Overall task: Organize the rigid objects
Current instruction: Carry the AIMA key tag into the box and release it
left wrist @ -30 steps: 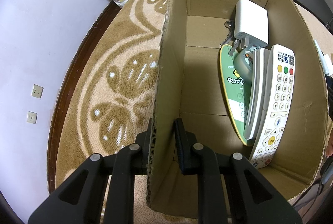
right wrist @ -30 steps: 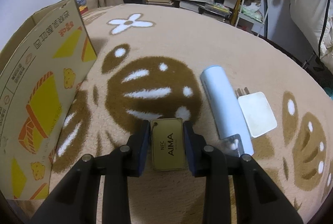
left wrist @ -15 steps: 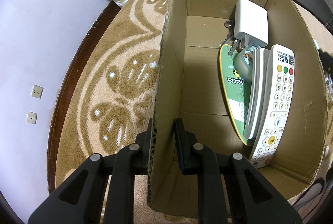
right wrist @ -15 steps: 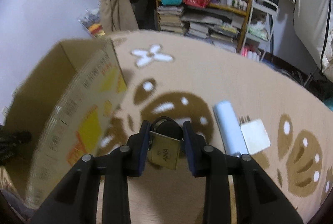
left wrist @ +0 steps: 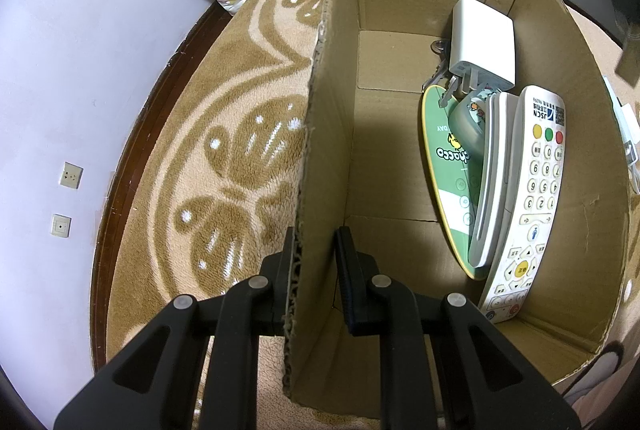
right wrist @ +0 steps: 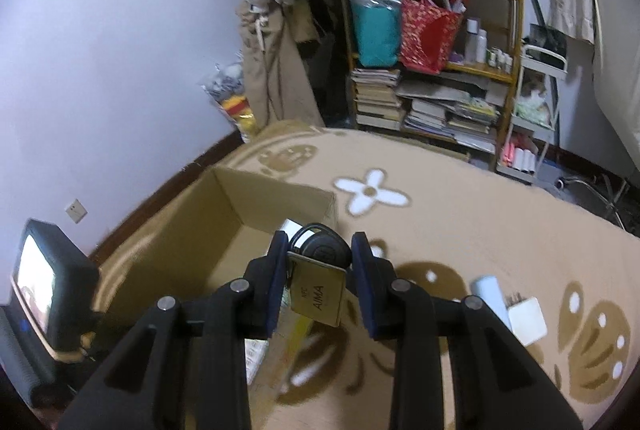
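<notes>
The right tongs (right wrist: 316,270) are clamped on a black car-style key fob (right wrist: 324,250) with a brass-coloured rectangular tag (right wrist: 318,294) hanging below it; the tag reads "AIMA", with small letters beside it that look like "NFC". The fob hangs just above the near right wall of the open brown cardboard box (right wrist: 224,206), whose opening lies ahead and to the left of these tongs, so the coming move is likely a short carry leftward and down into the box. The tag's long axis runs roughly along the tongs' fingers. The left tongs (left wrist: 314,262) are closed on the box's left wall (left wrist: 320,150), one finger outside and one inside, steadying it. Inside, against the right wall, a white remote control with coloured buttons (left wrist: 532,198) marked "JSCN" lies lengthwise beside a second slim white device (left wrist: 490,182), over a green oval card (left wrist: 444,166) with writing too partial to read surely, and a white plug adapter (left wrist: 482,42) sits at the far end. The box's left half is bare floor, the likeliest spot to drop. Still out on the beige patterned carpet (right wrist: 480,222) are a pale blue cylinder (right wrist: 486,290) and a white square charger (right wrist: 526,322), just beside each other.
</notes>
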Action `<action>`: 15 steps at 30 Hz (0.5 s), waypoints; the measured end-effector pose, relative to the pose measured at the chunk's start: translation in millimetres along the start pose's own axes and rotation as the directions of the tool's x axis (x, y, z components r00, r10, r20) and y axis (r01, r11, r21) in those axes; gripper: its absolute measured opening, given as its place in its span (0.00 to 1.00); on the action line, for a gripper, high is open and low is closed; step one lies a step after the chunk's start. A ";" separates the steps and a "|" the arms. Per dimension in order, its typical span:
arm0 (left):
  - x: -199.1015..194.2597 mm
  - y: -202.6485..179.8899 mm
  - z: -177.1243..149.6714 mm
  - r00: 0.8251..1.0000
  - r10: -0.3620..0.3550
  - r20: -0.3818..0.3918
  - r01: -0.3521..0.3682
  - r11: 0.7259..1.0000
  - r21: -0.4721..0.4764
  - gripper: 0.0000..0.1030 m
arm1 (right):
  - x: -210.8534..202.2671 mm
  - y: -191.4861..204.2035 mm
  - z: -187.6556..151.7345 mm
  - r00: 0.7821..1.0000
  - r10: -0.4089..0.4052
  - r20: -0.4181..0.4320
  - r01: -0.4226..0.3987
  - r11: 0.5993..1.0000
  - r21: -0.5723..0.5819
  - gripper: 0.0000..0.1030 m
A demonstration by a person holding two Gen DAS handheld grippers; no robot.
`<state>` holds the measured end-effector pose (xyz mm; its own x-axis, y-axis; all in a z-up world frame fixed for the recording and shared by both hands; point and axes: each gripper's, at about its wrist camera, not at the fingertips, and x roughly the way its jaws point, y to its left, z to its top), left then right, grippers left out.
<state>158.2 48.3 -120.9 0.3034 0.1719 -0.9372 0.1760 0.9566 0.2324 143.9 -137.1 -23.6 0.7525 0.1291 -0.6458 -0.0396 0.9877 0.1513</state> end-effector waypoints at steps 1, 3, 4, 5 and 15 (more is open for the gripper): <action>0.0 0.2 -0.1 1.000 -0.001 0.000 0.001 1.000 0.000 0.17 | -0.3 2.8 1.6 1.000 0.006 0.004 -0.006 1.000 0.000 0.33; -0.1 0.5 -0.2 1.000 -0.003 0.000 0.003 1.000 -0.001 0.17 | -1.9 9.8 5.9 0.999 0.026 0.019 -0.026 1.000 0.002 0.33; -0.2 0.8 -0.4 1.000 -0.004 0.000 0.004 1.000 -0.001 0.17 | -2.6 13.1 7.6 0.999 0.036 0.025 -0.036 0.999 0.002 0.33; -0.3 1.0 -0.4 1.000 -0.005 0.000 0.005 1.000 -0.002 0.17 | -3.1 16.6 9.2 0.999 0.045 0.030 -0.045 0.999 0.001 0.33; 0.6 1.6 -0.5 1.000 -0.004 0.001 0.004 1.000 0.002 0.17 | 26.3 31.6 -4.9 0.990 0.121 -0.068 -0.121 0.993 0.003 0.33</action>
<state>158.2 50.1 -121.2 0.3038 0.1681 -0.9378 0.1786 0.9568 0.2294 159.2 -102.1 -39.5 0.6955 0.2535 -0.6723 -0.1286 0.9645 0.2306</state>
